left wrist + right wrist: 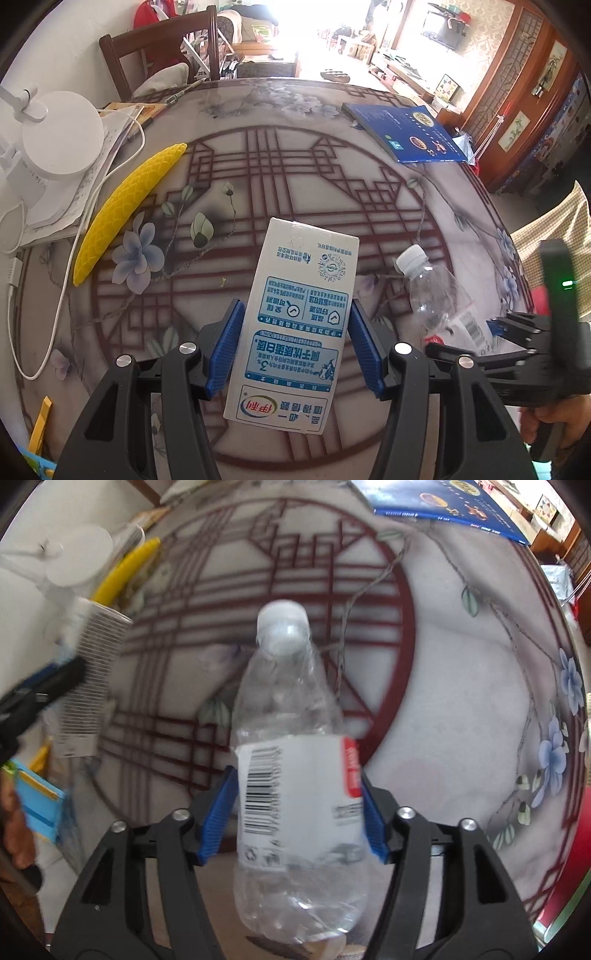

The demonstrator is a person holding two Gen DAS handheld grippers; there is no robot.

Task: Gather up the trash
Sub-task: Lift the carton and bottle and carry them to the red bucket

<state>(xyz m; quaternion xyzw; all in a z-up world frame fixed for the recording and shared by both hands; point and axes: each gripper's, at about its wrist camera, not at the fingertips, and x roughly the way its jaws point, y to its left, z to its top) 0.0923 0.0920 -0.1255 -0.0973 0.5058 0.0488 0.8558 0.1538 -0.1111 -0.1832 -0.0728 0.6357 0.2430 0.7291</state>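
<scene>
Only in the right wrist view is the plastic bottle [295, 775] seen clamped between the right gripper [299, 819] pads, while the milk carton [295, 325] is held between the left gripper [295, 343] pads.

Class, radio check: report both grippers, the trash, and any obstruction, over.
Left gripper shut on white-and-blue milk carton. Right gripper shut on crumpled clear plastic bottle. Both lifted over patterned table. No obstruction seen.

Home dining room, patterned table [295, 110], wooden chair [159, 40], wooden cabinet [517, 92]
</scene>
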